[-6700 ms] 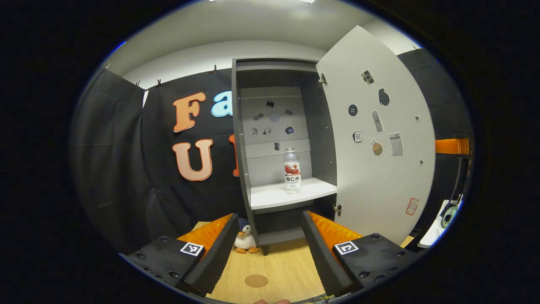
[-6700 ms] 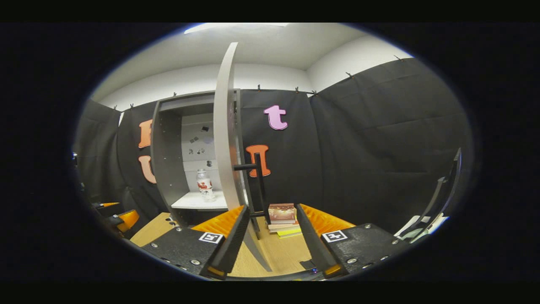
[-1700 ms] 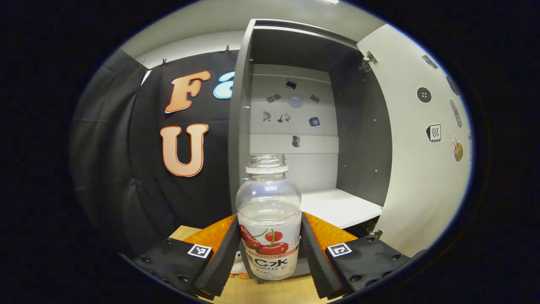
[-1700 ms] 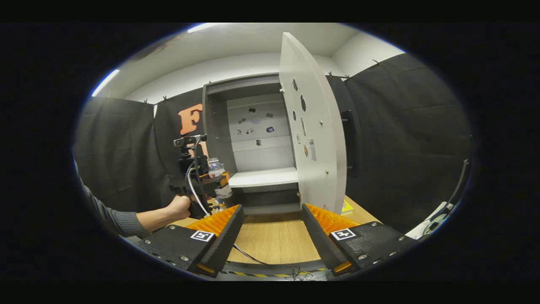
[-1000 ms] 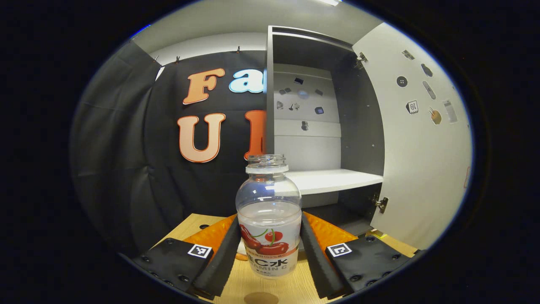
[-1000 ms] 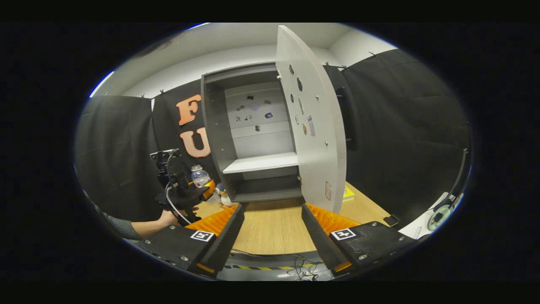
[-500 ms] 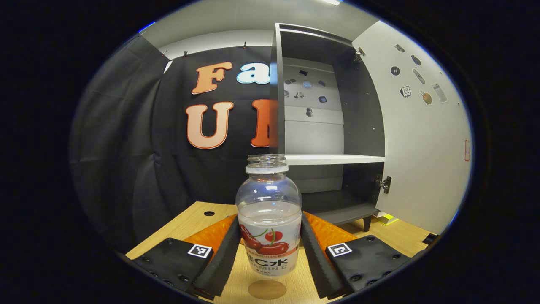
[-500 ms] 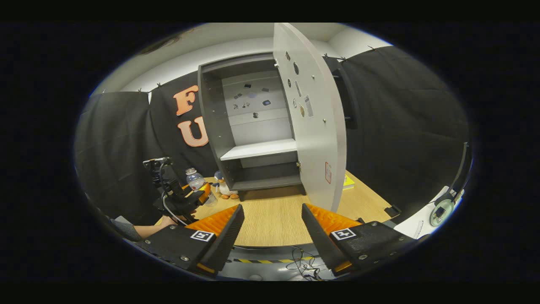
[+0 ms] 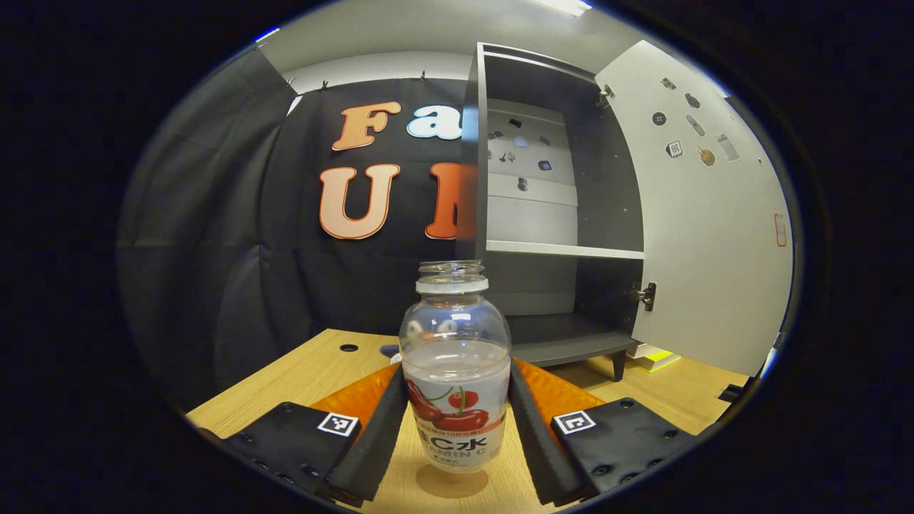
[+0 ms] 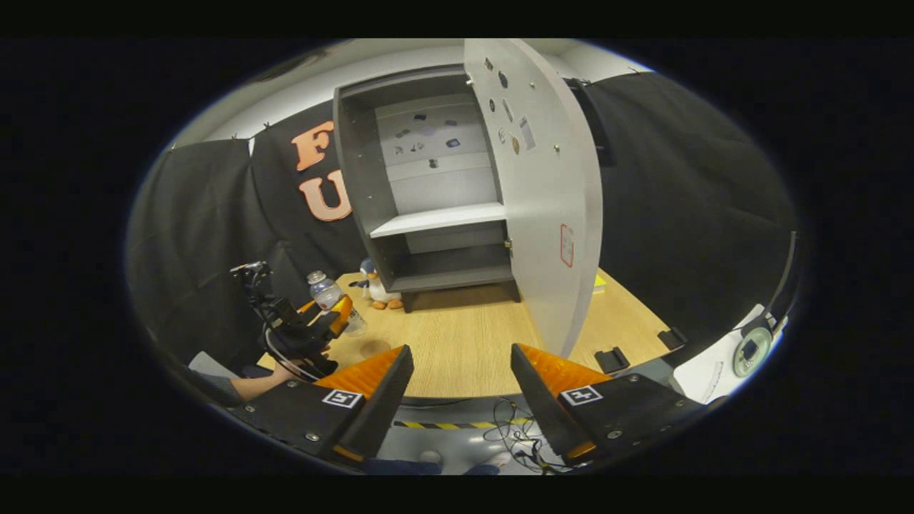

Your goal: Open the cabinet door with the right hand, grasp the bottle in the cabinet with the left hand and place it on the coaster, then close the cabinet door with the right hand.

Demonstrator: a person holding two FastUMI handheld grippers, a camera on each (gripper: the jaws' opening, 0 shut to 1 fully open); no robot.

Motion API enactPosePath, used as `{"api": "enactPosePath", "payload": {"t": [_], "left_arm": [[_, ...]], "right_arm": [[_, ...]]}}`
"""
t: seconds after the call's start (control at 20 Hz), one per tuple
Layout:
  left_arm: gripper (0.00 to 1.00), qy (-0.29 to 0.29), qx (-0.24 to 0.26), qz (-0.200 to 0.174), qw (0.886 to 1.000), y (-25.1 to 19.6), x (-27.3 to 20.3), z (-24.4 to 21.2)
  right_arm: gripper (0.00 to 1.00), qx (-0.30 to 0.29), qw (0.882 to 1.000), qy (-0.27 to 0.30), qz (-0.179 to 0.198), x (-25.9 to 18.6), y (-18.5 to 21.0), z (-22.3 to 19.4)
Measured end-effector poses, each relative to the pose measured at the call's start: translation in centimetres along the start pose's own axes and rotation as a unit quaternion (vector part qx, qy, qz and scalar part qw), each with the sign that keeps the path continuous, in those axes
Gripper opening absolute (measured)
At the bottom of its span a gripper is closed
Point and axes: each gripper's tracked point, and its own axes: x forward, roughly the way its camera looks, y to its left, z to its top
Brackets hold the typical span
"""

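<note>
Table (image 10: 464,343): light wood top, across the lower middle of the right gripper view and the lower part of the left gripper view.

Cabinet (image 9: 607,178): grey, upper centre-right of the left gripper view, standing on the table. One pale shelf (image 9: 564,249) inside, small stickers on the back panel.

Cabinet door (image 9: 714,235): swung wide open, hinged on the frame's right side, taking up the right of the left gripper view. Stickers on its inner face.

Left gripper (image 9: 454,417): bottom centre of the left gripper view, both fingers pressed against the sides of the bottle (image 9: 455,378). The right gripper view shows this gripper at lower left, a person's hand (image 10: 282,369) beneath it.

Right gripper (image 10: 462,389): bottom centre of the right gripper view, fingers spread apart, nothing between them.

Bottle: clear, uncapped, upright, red fruit label. Bottom centre of the left gripper view, out of the cabinet, directly over the coaster (image 9: 453,482). Cannot tell whether its base touches the coaster.

Coaster: round, brown, flat on the table at the bottom edge of the left gripper view.

Penguin toy (image 10: 375,289): on the table beside the cabinet's lower left corner, middle left of the right gripper view.
</note>
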Motion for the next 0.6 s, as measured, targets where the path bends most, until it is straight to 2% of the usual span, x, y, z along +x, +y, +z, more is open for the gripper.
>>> {"api": "enactPosePath", "payload": {"t": [0.3, 0.35, 0.4, 0.6], "left_arm": [[0.84, 0.022, 0.002, 0.011, 1.0, 0.6, 0.2, -4.3], [0.84, 0.028, 0.004, 0.011, 1.0, 0.7, 0.3, -5.1], [0.84, 0.035, 0.008, 0.01, 0.999, 0.5, 0.1, -5.9], [0.84, 0.044, 0.014, 0.011, 0.999, 0.3, 0.0, -7.4]], "right_arm": [[0.86, 0.001, 1.0, 0.031, 0.004, -0.6, 0.1, -1.1], [0.81, 0.002, 0.999, 0.034, 0.004, -0.6, 0.1, -1.3], [0.86, 0.003, 0.999, 0.036, 0.004, -0.6, 0.0, -1.3], [0.86, 0.009, 0.999, 0.043, 0.001, -0.7, 0.1, -1.6]]}}
